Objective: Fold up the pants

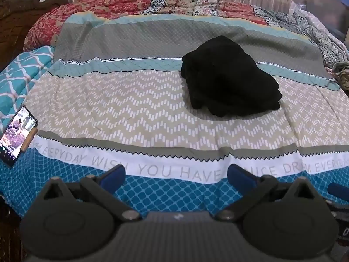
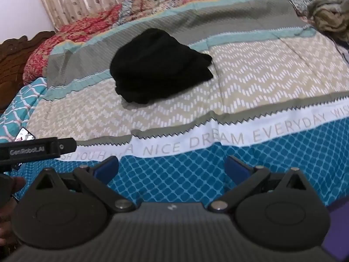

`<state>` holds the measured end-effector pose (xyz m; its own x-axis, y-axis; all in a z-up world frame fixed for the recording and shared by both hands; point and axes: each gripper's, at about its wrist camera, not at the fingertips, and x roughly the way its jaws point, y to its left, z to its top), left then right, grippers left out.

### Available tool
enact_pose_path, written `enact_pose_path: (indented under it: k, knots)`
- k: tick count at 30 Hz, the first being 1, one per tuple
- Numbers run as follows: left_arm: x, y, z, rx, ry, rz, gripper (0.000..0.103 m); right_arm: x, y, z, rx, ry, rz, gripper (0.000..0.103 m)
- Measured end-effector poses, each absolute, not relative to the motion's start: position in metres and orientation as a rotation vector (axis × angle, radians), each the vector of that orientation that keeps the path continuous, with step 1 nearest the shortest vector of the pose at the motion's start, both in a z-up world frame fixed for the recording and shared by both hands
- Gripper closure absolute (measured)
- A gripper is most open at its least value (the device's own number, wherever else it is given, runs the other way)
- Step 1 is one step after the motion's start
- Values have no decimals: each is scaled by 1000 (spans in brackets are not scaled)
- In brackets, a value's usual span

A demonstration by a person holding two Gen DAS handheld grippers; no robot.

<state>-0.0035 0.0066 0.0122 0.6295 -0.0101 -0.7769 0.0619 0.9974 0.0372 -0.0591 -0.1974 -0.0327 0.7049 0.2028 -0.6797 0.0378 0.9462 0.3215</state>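
Black pants (image 1: pixel 229 76) lie in a folded bundle on the patterned bedspread (image 1: pixel 130 109), right of centre in the left wrist view. In the right wrist view the same pants (image 2: pixel 159 65) sit left of centre. My left gripper (image 1: pixel 176 176) stands open over the blue front band of the spread, well short of the pants, with nothing between its blue pads (image 1: pixel 113 174). My right gripper (image 2: pixel 172 168) is open too, over the same band, empty and apart from the pants. The left gripper's black body (image 2: pixel 37 150) shows at the left edge of the right wrist view.
A phone (image 1: pixel 17 135) with a lit screen leans at the bed's left edge. A red floral quilt (image 1: pixel 104 6) lies along the far side before a curtain. An olive garment (image 2: pixel 329 15) is bunched at the far right. A dark wooden bed frame (image 1: pixel 19 19) stands left.
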Motion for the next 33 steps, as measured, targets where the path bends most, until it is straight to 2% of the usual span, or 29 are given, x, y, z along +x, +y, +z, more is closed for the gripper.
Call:
enact_pose_path:
  k: [20, 33]
  knots:
    - [11, 3, 14, 102, 868, -20, 0, -55, -194, -34, 295, 764, 113, 0]
    - [65, 2, 19, 125, 845, 10, 0, 19, -180, -18, 55, 577, 122, 0]
